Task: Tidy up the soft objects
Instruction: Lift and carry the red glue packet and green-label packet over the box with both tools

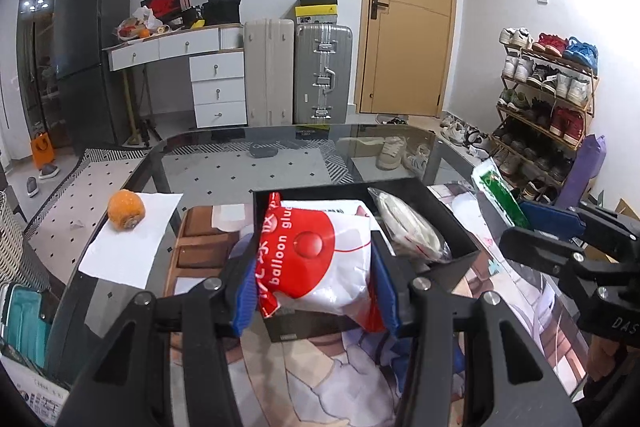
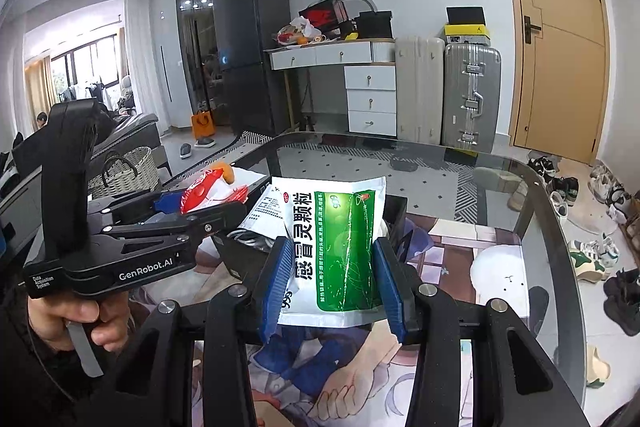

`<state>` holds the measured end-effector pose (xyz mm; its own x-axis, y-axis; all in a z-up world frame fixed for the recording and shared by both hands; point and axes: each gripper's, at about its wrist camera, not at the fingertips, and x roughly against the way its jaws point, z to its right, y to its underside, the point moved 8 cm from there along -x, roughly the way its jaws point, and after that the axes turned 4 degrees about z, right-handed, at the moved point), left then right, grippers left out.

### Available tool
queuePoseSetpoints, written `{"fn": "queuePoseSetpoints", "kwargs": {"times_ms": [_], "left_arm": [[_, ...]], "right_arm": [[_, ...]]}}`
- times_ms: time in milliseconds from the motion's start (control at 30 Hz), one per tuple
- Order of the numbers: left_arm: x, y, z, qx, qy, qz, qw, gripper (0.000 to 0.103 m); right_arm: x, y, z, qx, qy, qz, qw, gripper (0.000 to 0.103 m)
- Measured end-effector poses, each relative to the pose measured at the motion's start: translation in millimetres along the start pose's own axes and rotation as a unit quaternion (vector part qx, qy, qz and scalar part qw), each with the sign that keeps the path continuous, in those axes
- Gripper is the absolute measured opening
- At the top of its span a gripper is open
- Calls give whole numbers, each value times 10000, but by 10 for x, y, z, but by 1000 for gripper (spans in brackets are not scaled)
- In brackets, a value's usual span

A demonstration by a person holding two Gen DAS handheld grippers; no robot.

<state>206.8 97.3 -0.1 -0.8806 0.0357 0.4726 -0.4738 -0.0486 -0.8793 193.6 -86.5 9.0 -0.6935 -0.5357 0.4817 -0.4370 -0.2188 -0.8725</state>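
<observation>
My left gripper [image 1: 316, 291] is shut on a red-and-white "balloon glue" packet [image 1: 320, 255], held above the near edge of a black box [image 1: 464, 259]. A clear-wrapped whitish packet [image 1: 408, 227] lies in the box's right side. My right gripper [image 2: 334, 287] is shut on a green-and-white medicine sachet [image 2: 340, 247], raised over the same black box [image 2: 394, 211]. In the left wrist view the right gripper [image 1: 520, 227] stands at the right with the green sachet [image 1: 498, 193]. In the right wrist view the left gripper [image 2: 176, 205] holds the red packet [image 2: 204, 193], gripped by a hand [image 2: 84, 319].
An orange fruit [image 1: 126, 209] sits on a white paper [image 1: 132, 239] at the left of the glass table [image 1: 248, 167]. An illustrated mat [image 2: 452, 239] lies under the box. A shoe rack [image 1: 548, 99], suitcases [image 1: 322, 75] and a drawer desk [image 1: 216, 83] stand beyond.
</observation>
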Motion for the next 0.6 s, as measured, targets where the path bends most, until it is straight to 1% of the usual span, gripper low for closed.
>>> {"fn": "queuePoseSetpoints", "kwargs": {"times_ms": [233,400,600], "left_arm": [[-135,-149,-85,69,-67,149,9998,48],[-257,-160,-86,73,-15,83,9999,48],[-300,-236,-23,17,87,142,9999,48]], "right_arm": [[-109,-41,44,-64,55,-18,10000,42],[-194,-96,91,-124,101,-46,9999,42],[-281,-133,123,-183,122,-72,9997,42]]}}
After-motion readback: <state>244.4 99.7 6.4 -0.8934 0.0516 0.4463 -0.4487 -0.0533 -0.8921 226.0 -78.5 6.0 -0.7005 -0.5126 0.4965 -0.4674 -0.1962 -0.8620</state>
